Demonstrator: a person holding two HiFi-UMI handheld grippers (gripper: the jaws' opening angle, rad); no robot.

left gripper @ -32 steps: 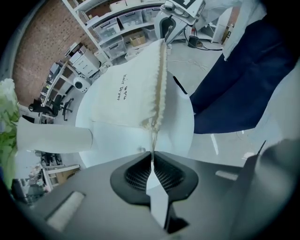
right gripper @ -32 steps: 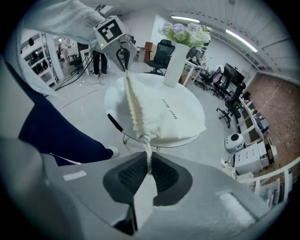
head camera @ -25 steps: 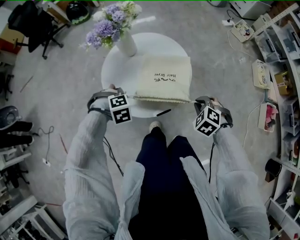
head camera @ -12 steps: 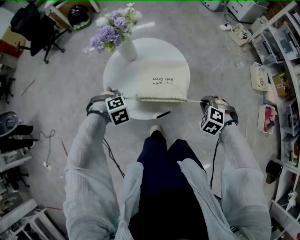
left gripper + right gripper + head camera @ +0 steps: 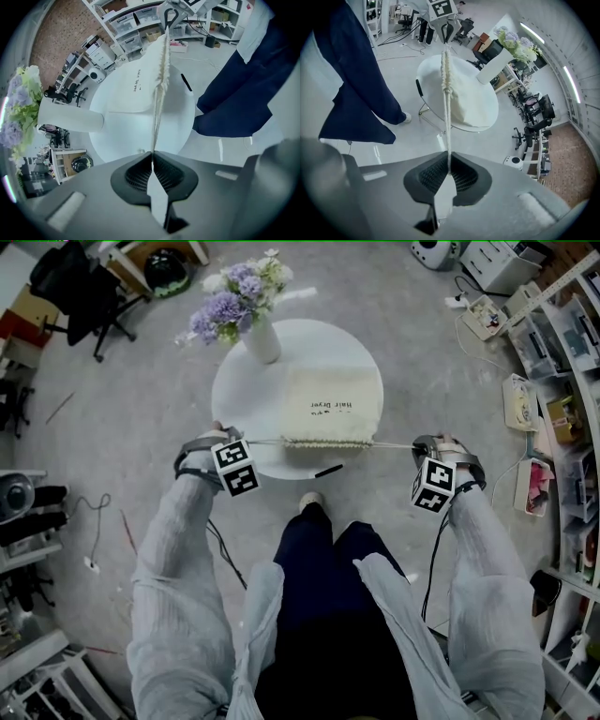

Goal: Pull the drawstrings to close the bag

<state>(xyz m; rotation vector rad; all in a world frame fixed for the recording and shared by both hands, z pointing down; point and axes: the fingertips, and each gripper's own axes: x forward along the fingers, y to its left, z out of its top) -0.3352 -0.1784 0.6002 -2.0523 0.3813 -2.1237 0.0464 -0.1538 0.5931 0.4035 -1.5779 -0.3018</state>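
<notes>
A cream drawstring bag (image 5: 331, 407) with dark print lies on the round white table (image 5: 242, 390). Its mouth (image 5: 328, 441) faces me and is bunched tight. A taut cord (image 5: 265, 441) runs left from it into my left gripper (image 5: 228, 433), which is shut on that cord (image 5: 157, 117). Another taut cord (image 5: 396, 445) runs right into my right gripper (image 5: 425, 442), shut on it (image 5: 447, 117). In the left gripper view the bag (image 5: 140, 79) lies beyond the left gripper (image 5: 152, 157). In the right gripper view the bag (image 5: 468, 103) lies beyond the right gripper (image 5: 448, 166).
A white vase of purple and white flowers (image 5: 259, 334) stands at the table's far left edge. A black pen (image 5: 328, 468) lies at the near edge. Shelves with boxes (image 5: 562, 381) line the right side, and office chairs (image 5: 70, 287) stand at the far left.
The right gripper has moved further right with its cord, both cords have drawn out straight, and the bag's mouth has gathered much narrower. The left gripper has hardly shifted.
</notes>
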